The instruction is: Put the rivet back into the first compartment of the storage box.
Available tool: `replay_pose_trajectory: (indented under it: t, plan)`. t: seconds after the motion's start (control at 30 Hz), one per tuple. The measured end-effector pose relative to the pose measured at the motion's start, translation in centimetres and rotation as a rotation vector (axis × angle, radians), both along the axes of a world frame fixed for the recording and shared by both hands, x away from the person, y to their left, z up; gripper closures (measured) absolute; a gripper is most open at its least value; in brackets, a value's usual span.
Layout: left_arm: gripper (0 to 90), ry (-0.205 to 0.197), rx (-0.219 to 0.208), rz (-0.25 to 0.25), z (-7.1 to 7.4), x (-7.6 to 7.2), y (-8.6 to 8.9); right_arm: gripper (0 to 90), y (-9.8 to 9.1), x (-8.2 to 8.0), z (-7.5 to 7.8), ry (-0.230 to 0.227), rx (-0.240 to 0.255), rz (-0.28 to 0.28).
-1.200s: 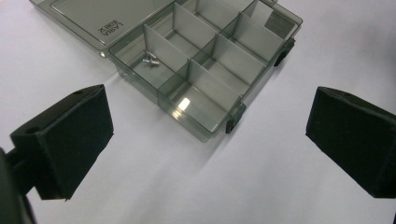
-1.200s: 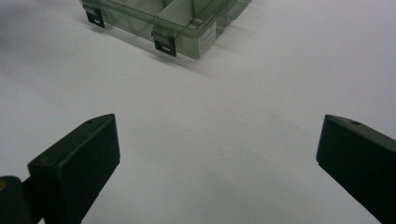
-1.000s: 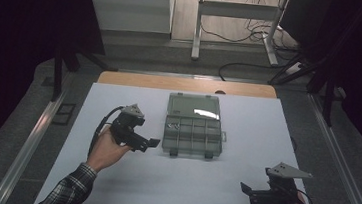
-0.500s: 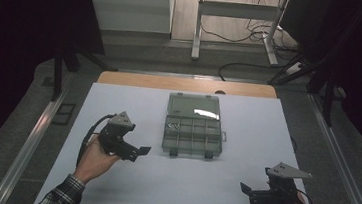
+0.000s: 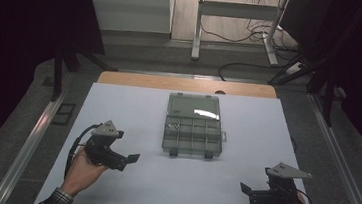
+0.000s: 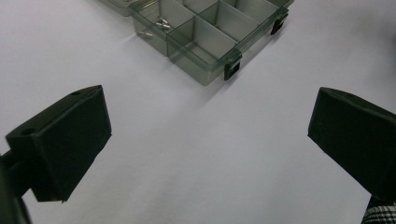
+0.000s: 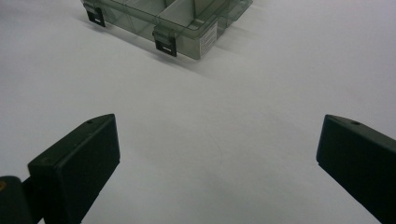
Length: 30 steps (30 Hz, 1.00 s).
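With both claws released and empty, left gripper [image 5: 131, 158] at 8 o'clock and right gripper [image 5: 245, 191] at 5 o'clock, approach the open box [image 5: 193, 132] at table centre squarely, avoiding its screws [image 6: 161, 22].

A clear plastic organiser box [image 5: 194, 126] lies open near the middle of the white counter [image 5: 133, 107], its lid laid flat on the far side. The left claw [image 5: 131, 158] sits near the counter's left front, pointing right, well apart from the box. The right claw [image 5: 246, 189] sits at the right front, pointing left.
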<state>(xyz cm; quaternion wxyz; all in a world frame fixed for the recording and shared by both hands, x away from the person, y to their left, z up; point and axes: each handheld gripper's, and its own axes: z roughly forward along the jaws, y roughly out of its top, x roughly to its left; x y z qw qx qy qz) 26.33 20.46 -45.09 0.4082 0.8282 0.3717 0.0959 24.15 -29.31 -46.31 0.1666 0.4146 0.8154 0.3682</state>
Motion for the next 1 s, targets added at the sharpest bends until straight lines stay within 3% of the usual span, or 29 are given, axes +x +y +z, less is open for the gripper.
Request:
replay_pose_trajectory:
  t: [0.3,0.63,1.0]
  plan:
    - [0.0,-0.025,-0.021,0.045,-0.4,-2.0,1.5,0.0,0.0,0.0,0.0,0.0,0.002,-0.004]
    - [0.0,-0.042,0.025,0.06,-1.0,-4.0,1.9,0.0,0.1,0.0,0.0,-0.001,-0.001,0.0]
    - [0.0,-0.043,0.029,0.065,-1.7,-4.9,2.2,0.0,0.1,0.0,0.0,-0.001,-0.007,0.005]
